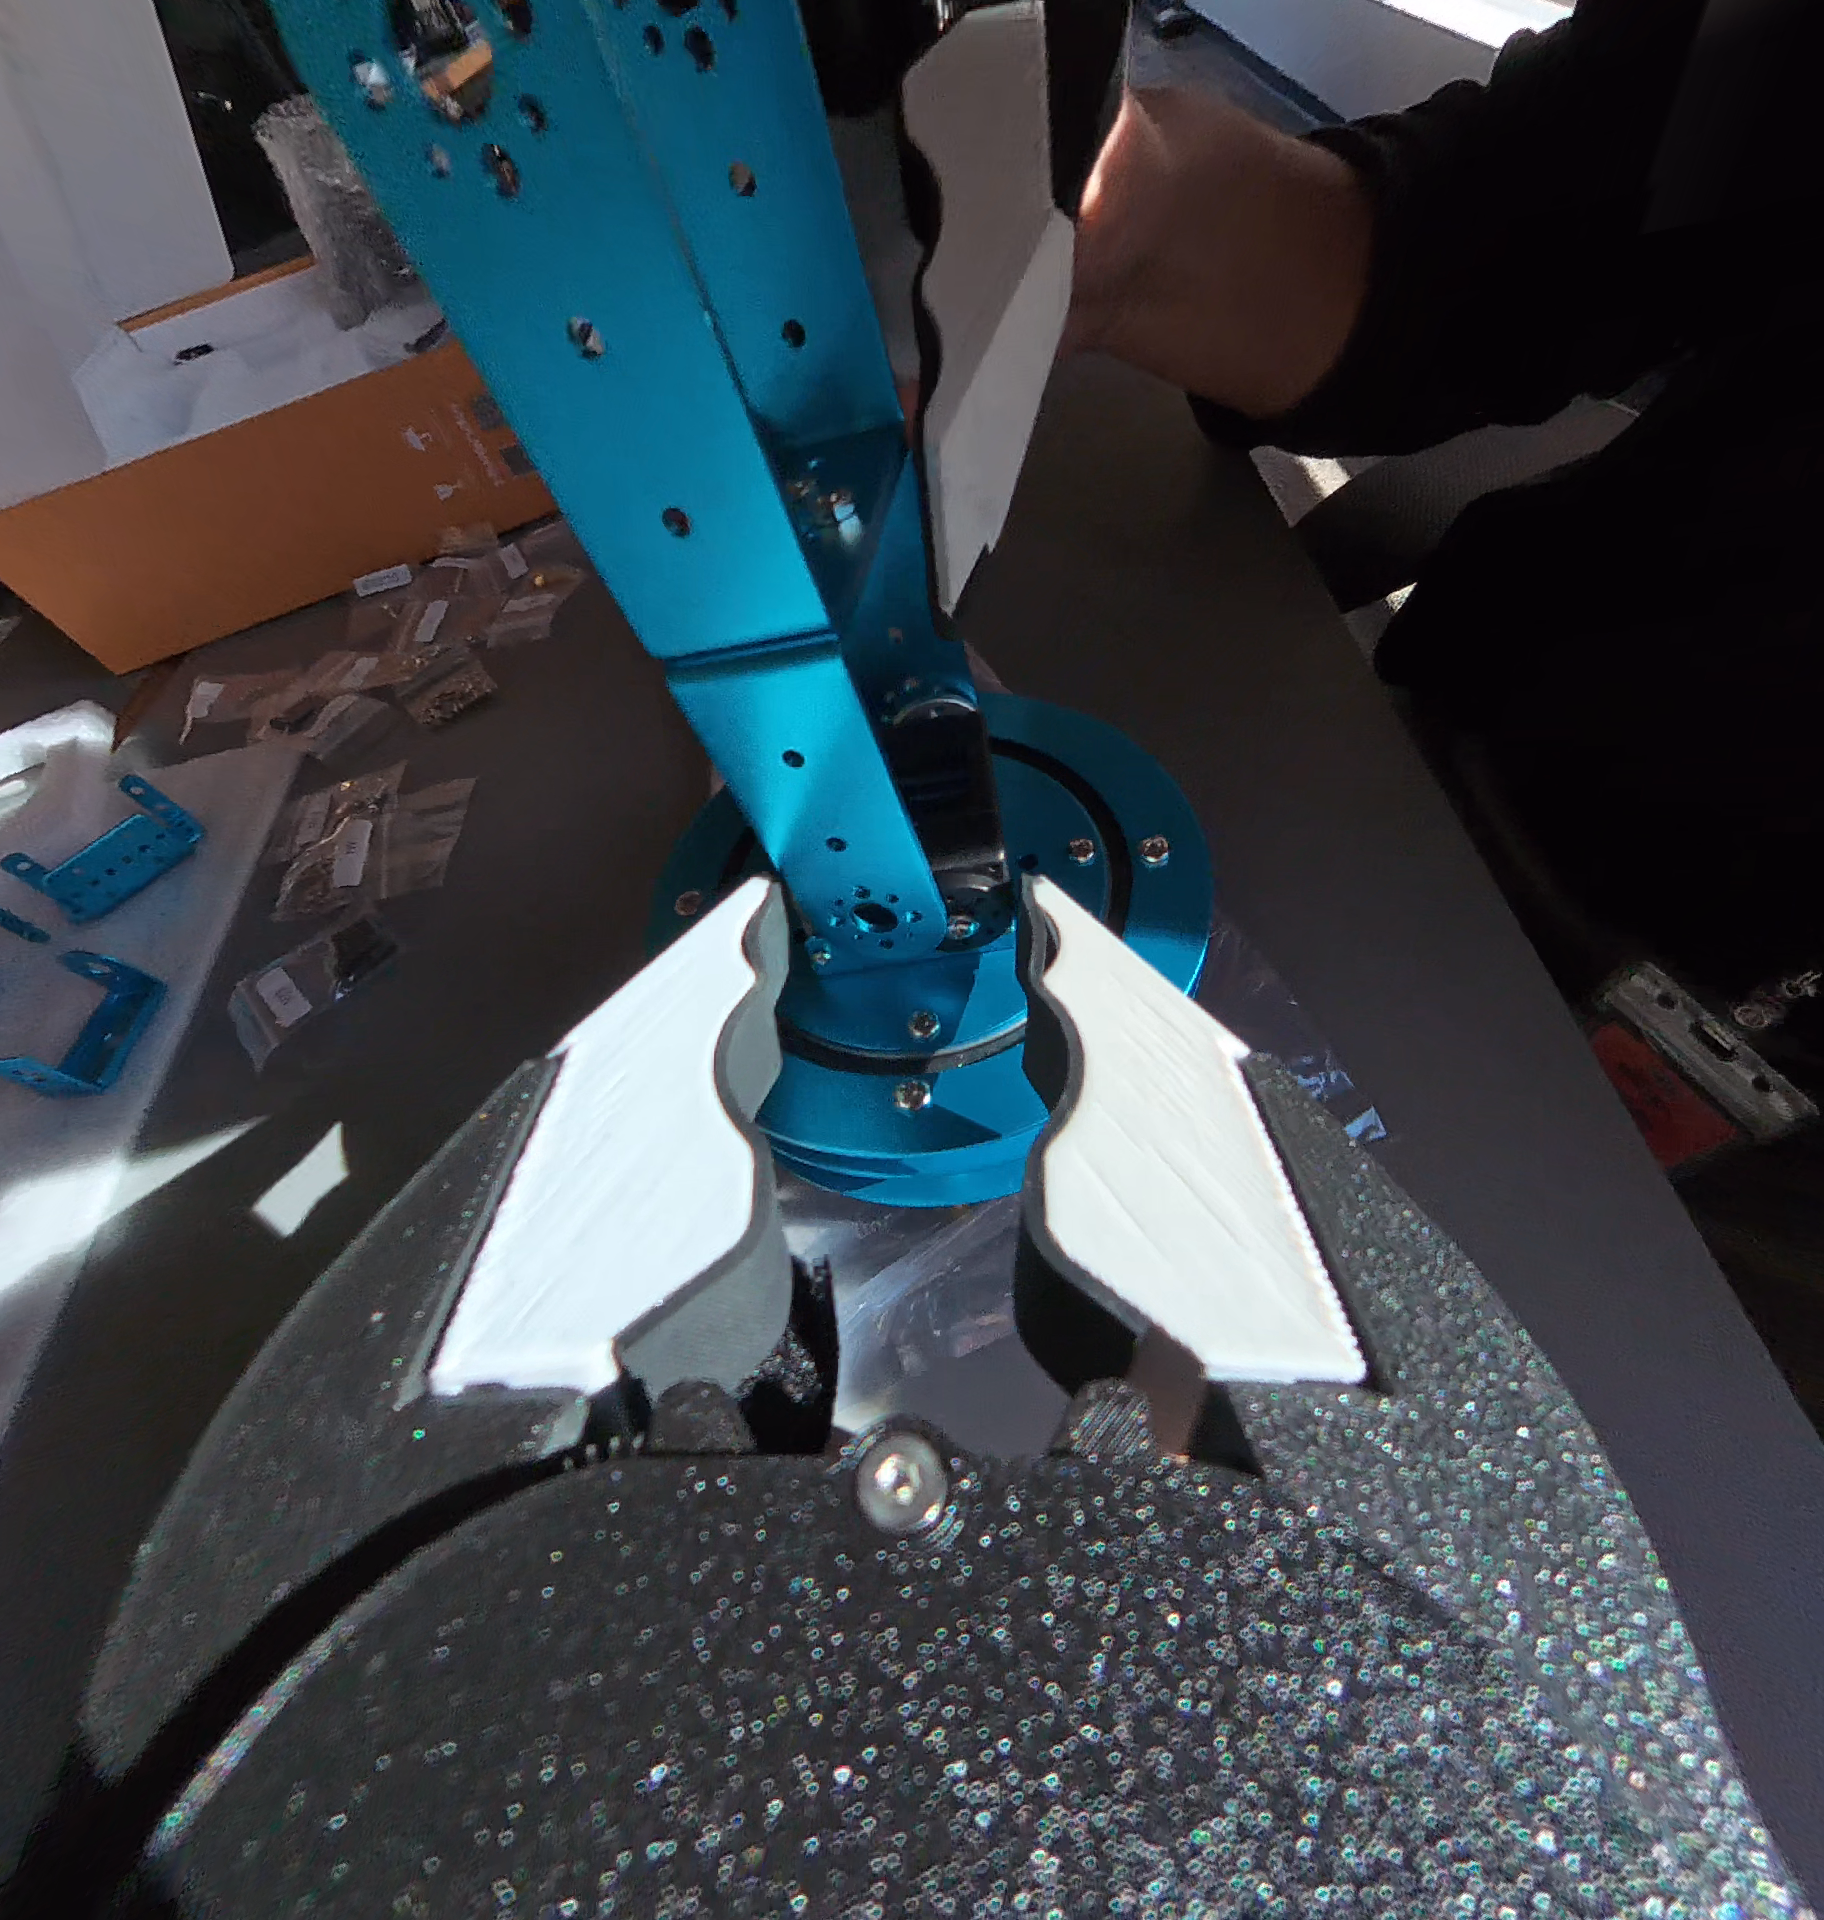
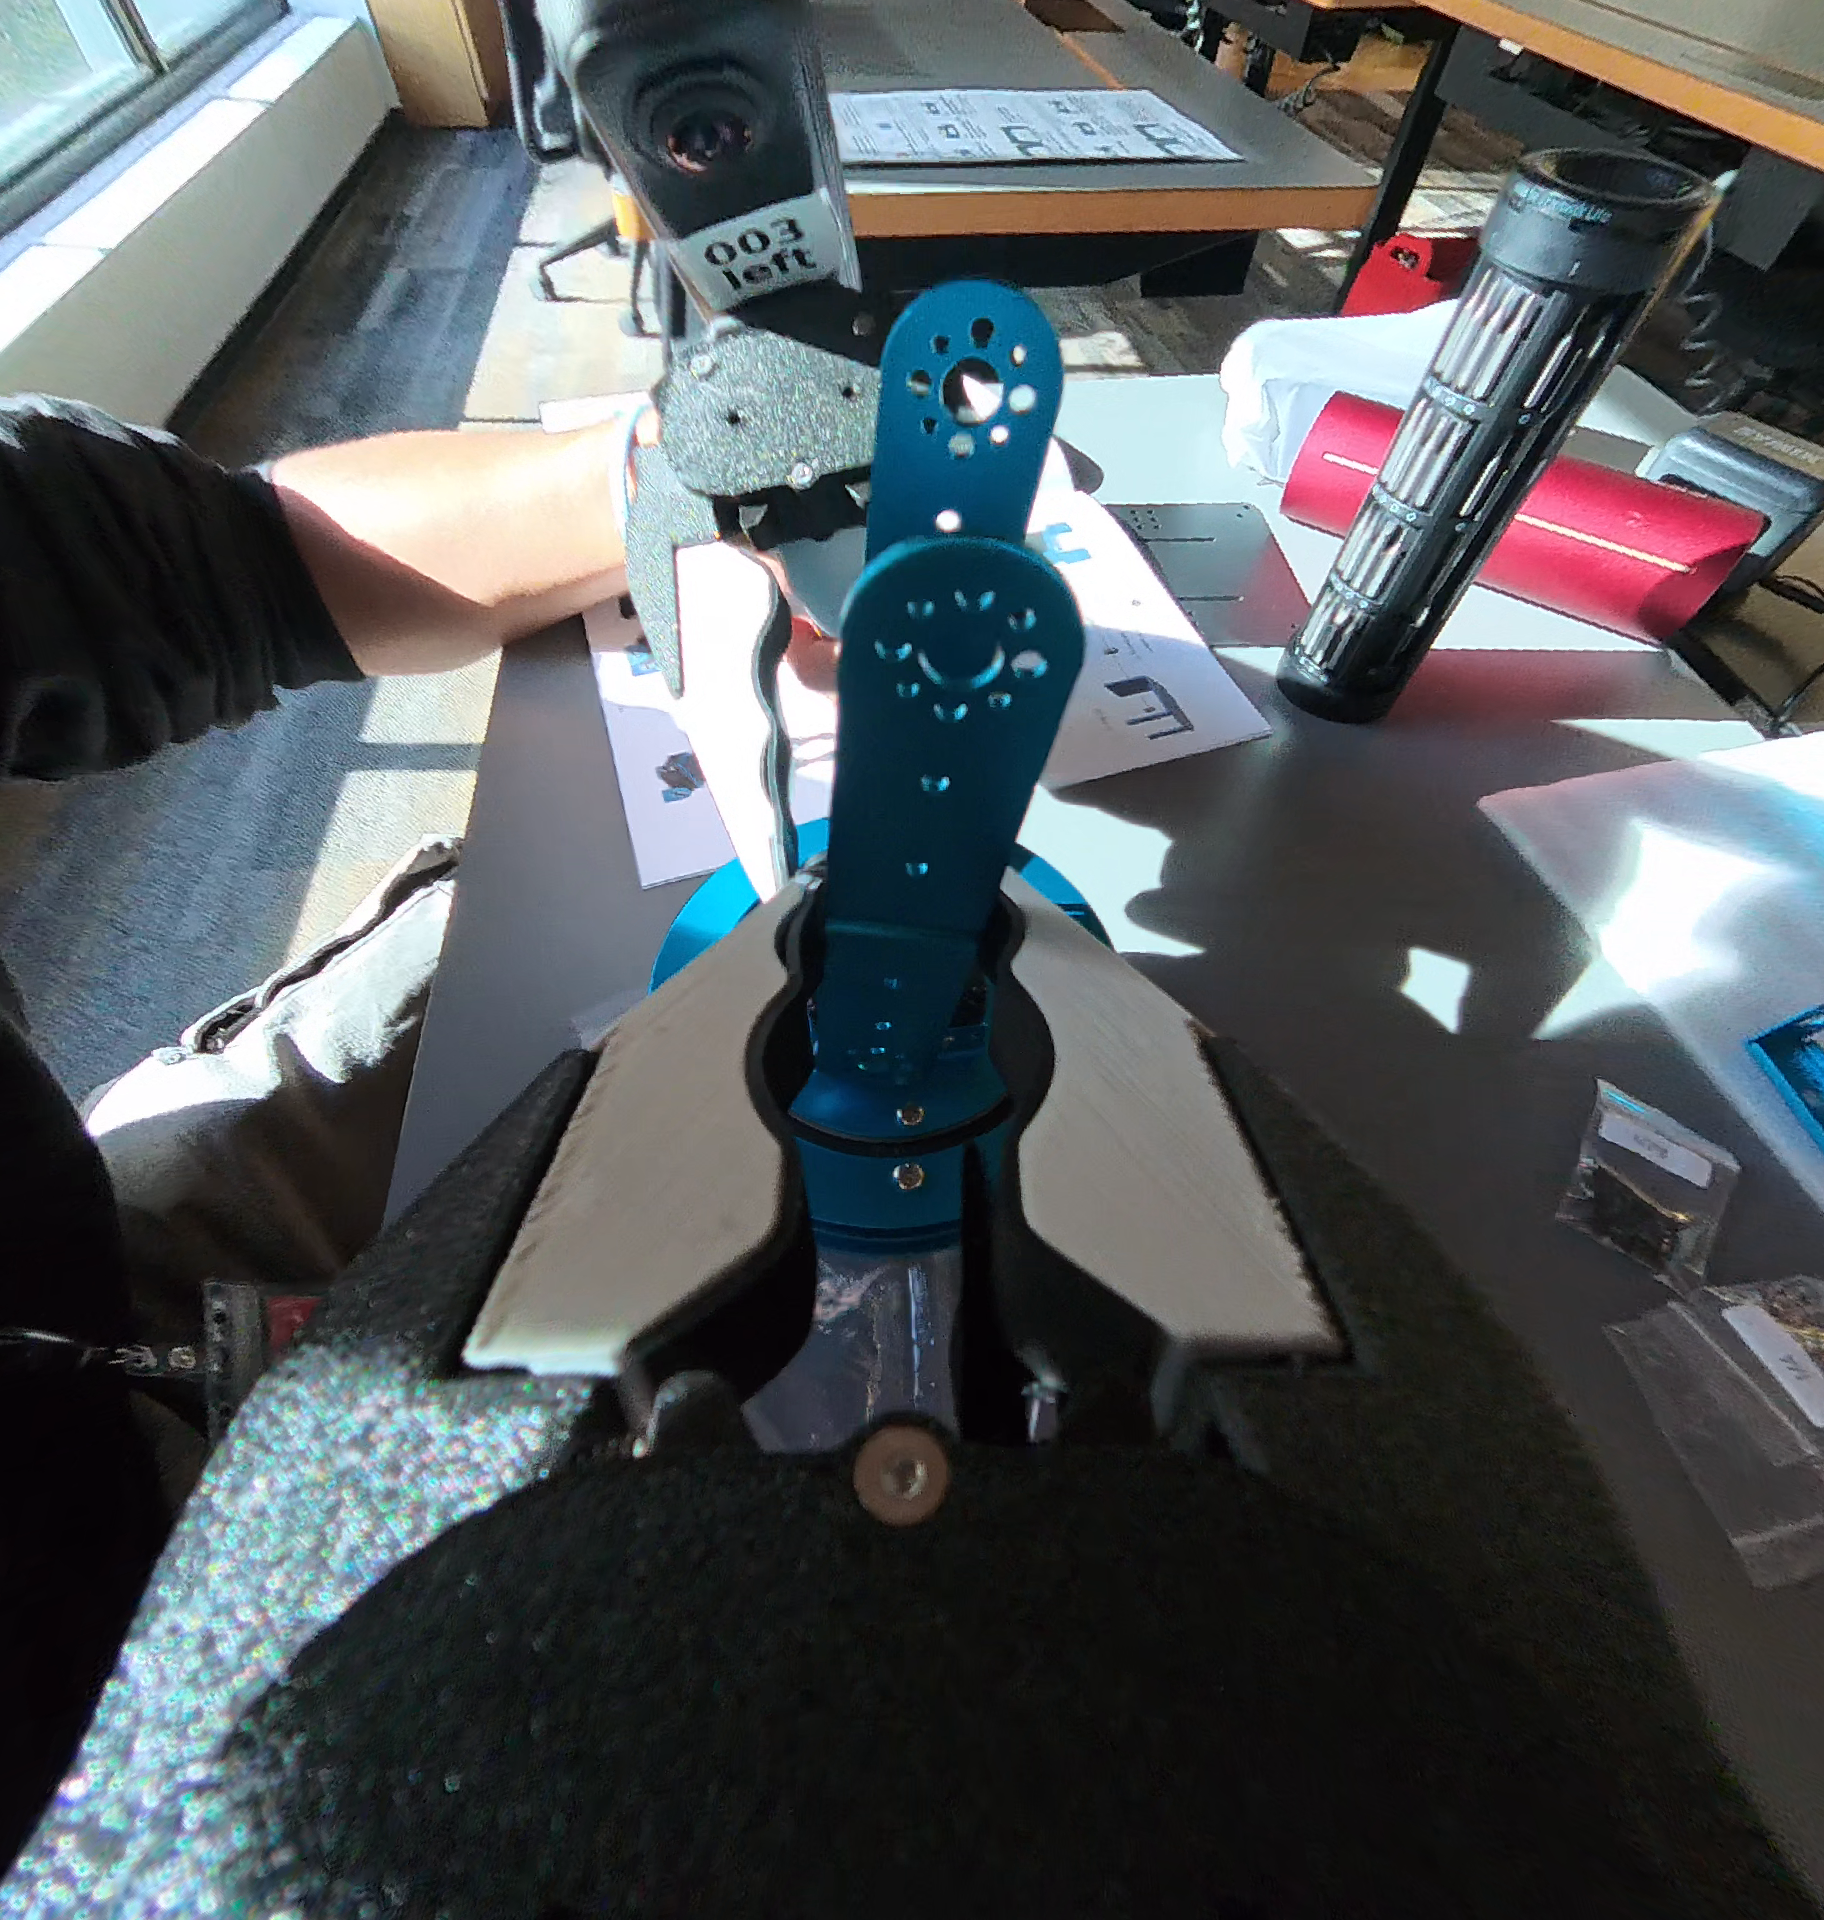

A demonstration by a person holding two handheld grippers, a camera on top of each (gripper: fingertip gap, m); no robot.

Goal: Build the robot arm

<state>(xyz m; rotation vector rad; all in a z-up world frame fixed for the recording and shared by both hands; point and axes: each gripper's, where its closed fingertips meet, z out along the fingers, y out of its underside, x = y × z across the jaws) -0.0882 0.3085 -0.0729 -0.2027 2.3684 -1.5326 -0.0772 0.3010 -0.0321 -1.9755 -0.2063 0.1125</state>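
A blue metal arm (image 1: 679, 364) of perforated brackets stands upright on a round blue base (image 1: 1147, 790) on the dark table. My left gripper (image 1: 900, 899) is closed on the arm's lowest joint just above the base, one finger on each side. My right gripper (image 2: 903, 888) grips the same lower bracket (image 2: 949, 727) from the opposite side, its pads curving around the base's top (image 2: 887, 1101). One finger of the right gripper (image 1: 991, 416) shows behind the arm in the left wrist view. One finger of the left gripper (image 2: 773, 727) shows beside the arm in the right wrist view.
Loose blue brackets (image 1: 108, 852), small bags of screws (image 1: 368, 831) and an orange cardboard box (image 1: 264, 520) lie to one side. A black cylinder of tool bits (image 2: 1490, 468), a red case (image 2: 1510, 520) and printed sheets (image 2: 1147, 707) lie beyond. The table edge (image 2: 472, 935) runs near the base. Left tips to right tips: about 5 cm.
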